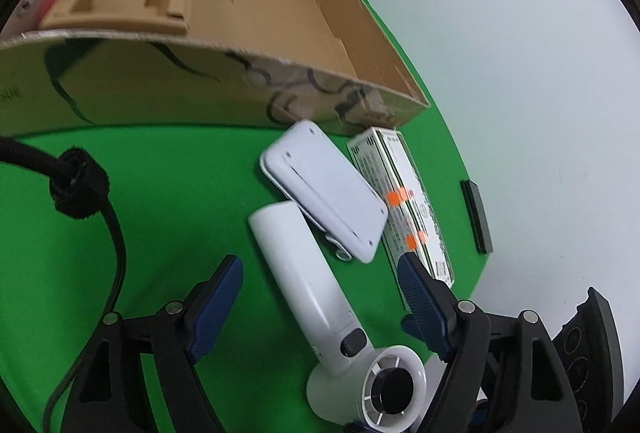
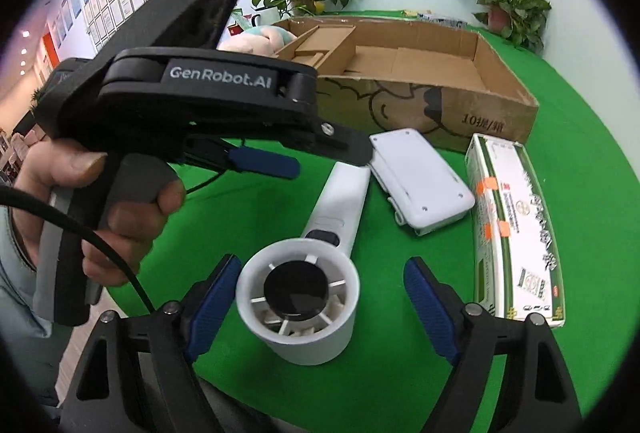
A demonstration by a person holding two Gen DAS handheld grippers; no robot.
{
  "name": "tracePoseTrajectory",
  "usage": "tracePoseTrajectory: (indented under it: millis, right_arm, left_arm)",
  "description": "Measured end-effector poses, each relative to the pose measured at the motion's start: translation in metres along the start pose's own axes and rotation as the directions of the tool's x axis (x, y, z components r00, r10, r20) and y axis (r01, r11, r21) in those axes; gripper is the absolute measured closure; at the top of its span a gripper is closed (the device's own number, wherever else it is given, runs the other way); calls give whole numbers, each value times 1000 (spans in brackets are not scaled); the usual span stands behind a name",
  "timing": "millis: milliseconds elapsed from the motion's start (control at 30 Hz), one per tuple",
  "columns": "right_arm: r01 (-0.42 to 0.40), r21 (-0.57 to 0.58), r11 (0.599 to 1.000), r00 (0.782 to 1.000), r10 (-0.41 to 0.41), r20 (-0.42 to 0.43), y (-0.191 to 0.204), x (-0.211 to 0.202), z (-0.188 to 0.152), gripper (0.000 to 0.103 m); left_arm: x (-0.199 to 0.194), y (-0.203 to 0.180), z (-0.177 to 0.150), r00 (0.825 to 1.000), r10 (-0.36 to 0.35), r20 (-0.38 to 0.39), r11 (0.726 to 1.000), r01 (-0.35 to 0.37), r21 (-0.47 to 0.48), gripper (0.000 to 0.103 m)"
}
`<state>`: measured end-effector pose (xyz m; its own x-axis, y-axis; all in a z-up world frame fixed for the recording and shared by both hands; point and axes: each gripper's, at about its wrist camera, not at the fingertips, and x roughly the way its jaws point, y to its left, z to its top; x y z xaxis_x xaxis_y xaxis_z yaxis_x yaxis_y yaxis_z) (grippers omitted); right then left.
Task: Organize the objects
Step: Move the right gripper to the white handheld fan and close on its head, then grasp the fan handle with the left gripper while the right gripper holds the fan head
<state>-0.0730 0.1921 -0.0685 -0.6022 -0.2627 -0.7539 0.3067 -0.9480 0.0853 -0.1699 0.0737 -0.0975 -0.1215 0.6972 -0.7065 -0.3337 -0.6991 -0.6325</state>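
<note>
- My left gripper (image 1: 320, 297) has its blue fingers (image 1: 218, 307) spread wide and released, hanging over the green counter (image 1: 168, 193); the white fan (image 1: 320, 297) lies between them, untouched
- The fan's handle points toward 11 o'clock in the left view, and its round head sits at 5 o'clock by the counter edge
- My right gripper (image 2: 320, 301) is also released, fingers (image 2: 430, 307) apart on either side of the fan's round head (image 2: 298, 293), with a gap showing on both sides
- A white case (image 1: 326, 191) lies just past the fan handle, overlapping its tip, at 1 o'clock from it
- A long green-and-white box (image 1: 404, 205) with orange stickers lies just beside the case, toward 3 o'clock
- The open cardboard box (image 2: 420, 105) stands at 12 o'clock beyond these things, with folded cardboard inserts inside its left end
- In the right view a hand (image 2: 100, 201) grips the handle of the left gripper at 9 o'clock
- Two potted plants (image 2: 508, 1) stand behind the cardboard box
</note>
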Motion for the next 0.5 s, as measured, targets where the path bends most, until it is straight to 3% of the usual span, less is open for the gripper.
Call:
tracePoseTrajectory:
  millis: [100,200,367,500]
  right_arm:
    - [-5,-28,1000,1000,4,-14,5,2,-3,47]
    - [15,-60,998,1000,-15,-4,11,3,-4,47]
    - [-28,-22,999,1000,28,-5,6,4,-2,47]
    - [-128,58,990,992,128,-4,-3,5,-1,47]
  left_arm:
    - [8,-1,-4,1000,-10,-17,1000,10,-7,32]
    - [14,1,-4,1000,-12,-22,1000,12,-19,40]
    - [13,6,-5,1000,9,-3,999,-9,-35,52]
    - [4,15,-9,999,43,14,998,-43,-47,64]
